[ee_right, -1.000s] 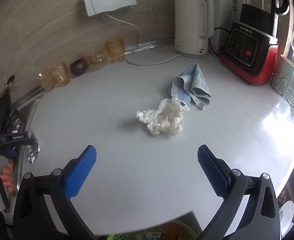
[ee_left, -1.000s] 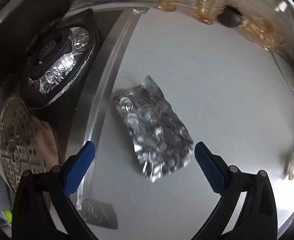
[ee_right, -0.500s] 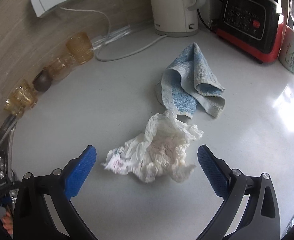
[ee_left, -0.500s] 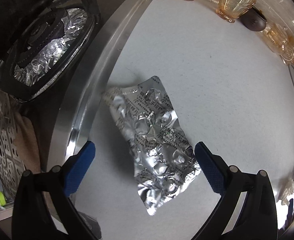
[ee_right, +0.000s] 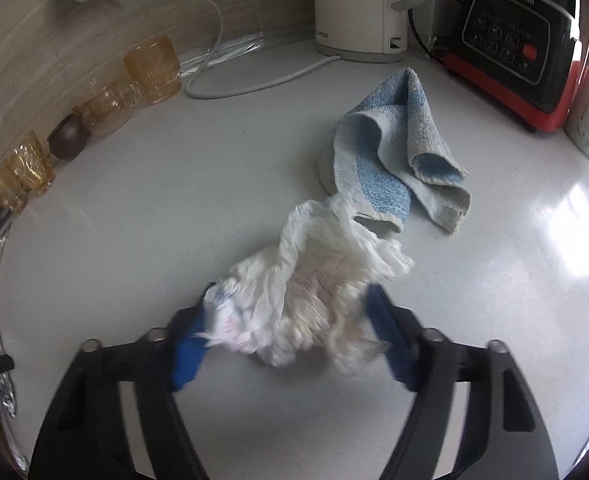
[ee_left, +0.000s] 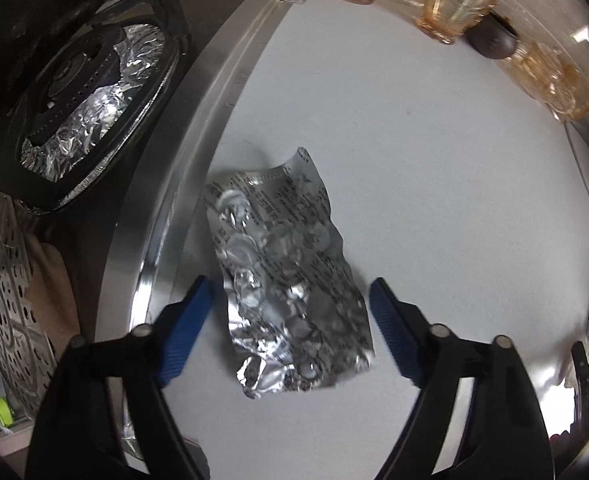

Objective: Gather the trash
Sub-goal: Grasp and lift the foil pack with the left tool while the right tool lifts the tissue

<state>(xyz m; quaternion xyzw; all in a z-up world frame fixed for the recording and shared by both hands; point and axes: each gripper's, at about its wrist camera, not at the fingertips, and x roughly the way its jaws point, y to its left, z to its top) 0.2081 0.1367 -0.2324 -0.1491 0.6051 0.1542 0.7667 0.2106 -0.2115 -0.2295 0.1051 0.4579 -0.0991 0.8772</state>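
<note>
A crumpled silver blister pack (ee_left: 286,280) lies on the white counter (ee_left: 434,184) beside the stove's steel rim. My left gripper (ee_left: 294,332) is low over it, its blue fingers on either side of the pack's near half, narrowed but apart from it. A crumpled white tissue (ee_right: 306,288) lies on the counter (ee_right: 154,208) in the right wrist view. My right gripper (ee_right: 290,328) has its blue fingers pressing the tissue's near end from both sides.
A stove burner lined with foil (ee_left: 90,120) sits left of the pack. Amber glasses (ee_left: 450,4) and a dark cup (ee_right: 68,140) line the back wall. A blue towel (ee_right: 394,164) touches the tissue's far end. A white kettle (ee_right: 358,8), its cord and a red-black appliance (ee_right: 510,40) stand behind.
Both grippers have moved forward and down over their items and their fingers have narrowed. The right fingers now touch the tissue; the left ones flank the blister pack.
</note>
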